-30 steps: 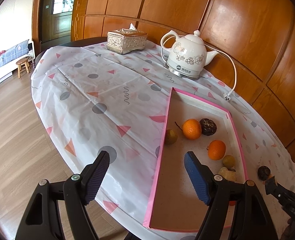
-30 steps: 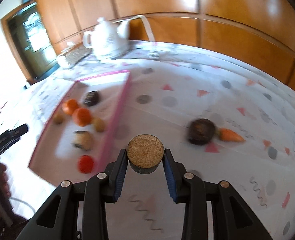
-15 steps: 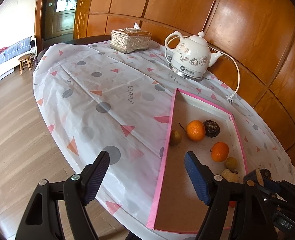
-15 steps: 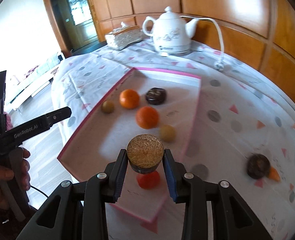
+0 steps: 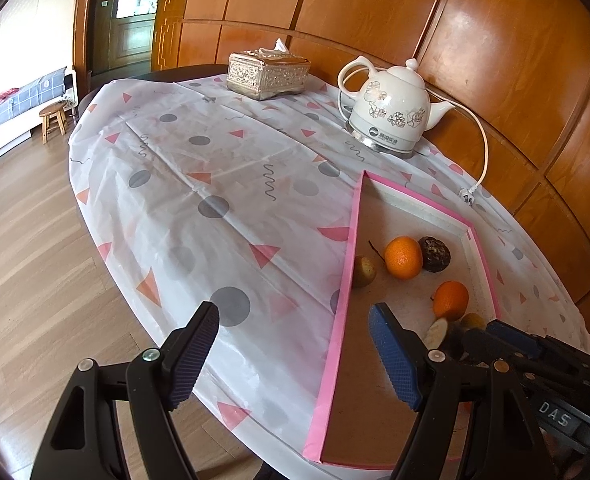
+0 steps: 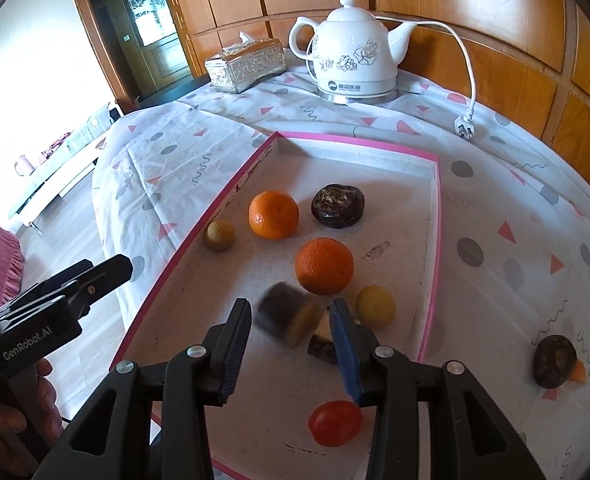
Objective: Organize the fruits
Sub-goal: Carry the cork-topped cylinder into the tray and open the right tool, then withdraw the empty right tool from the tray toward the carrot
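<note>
A pink-rimmed tray (image 6: pixel 437 216) holds two oranges (image 6: pixel 273 214) (image 6: pixel 324 266), a dark fruit (image 6: pixel 338 205), two small yellow-green fruits (image 6: pixel 219 235) (image 6: pixel 375 306), a red tomato (image 6: pixel 335 423) and a cut piece (image 6: pixel 322 343). My right gripper (image 6: pixel 291 344) is open over the tray; a blurred dark cut fruit piece (image 6: pixel 289 315) is between its fingers, loose. My left gripper (image 5: pixel 295 356) is open and empty over the tray's (image 5: pixel 349 264) left rim. Another dark fruit (image 6: pixel 554 358) and a carrot piece (image 6: pixel 578 372) lie on the cloth to the right.
A white electric kettle (image 6: pixel 353 52) with its cord and plug (image 6: pixel 464 125) stands behind the tray, next to a silver tissue box (image 6: pixel 247 65). The round table's edge drops to a wooden floor (image 5: pixel 27 260) on the left.
My right gripper moved from the cloth to over the tray and opened, letting go of the cut fruit piece. My left gripper stayed open and shifted slightly.
</note>
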